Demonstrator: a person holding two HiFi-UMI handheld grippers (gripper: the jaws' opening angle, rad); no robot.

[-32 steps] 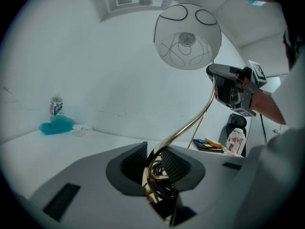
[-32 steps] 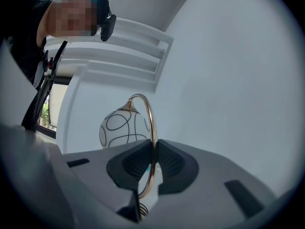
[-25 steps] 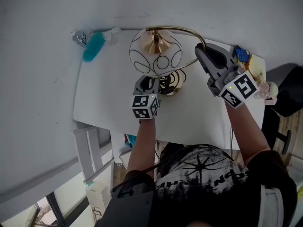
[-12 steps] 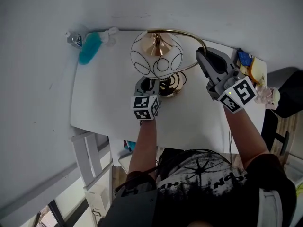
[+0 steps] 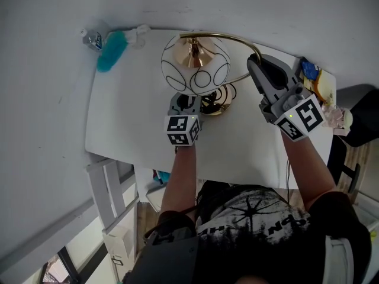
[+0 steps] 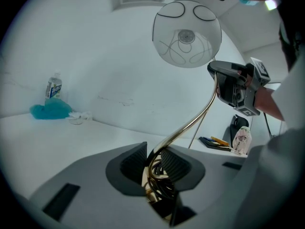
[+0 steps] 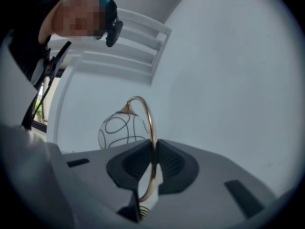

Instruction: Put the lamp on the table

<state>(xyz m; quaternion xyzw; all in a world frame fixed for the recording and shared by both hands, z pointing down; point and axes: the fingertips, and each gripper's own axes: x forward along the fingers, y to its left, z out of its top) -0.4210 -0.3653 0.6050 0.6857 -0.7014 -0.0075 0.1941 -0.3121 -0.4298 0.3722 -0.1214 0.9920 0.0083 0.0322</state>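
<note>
With the lamp (image 5: 195, 70) seemingly seated on the table (image 5: 127, 123), left gripper (image 5: 185, 103) clenching its stem low and right gripper (image 5: 256, 65) its arch, releasing should follow.

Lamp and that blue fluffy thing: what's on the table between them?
A crumpled white scrap beside the blue thing; the rest of the table up to the lamp is bare, per the head view.

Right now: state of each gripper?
Left gripper: shut on the lamp, low on its stem.
Right gripper: shut on the lamp, higher up the stem.
</note>
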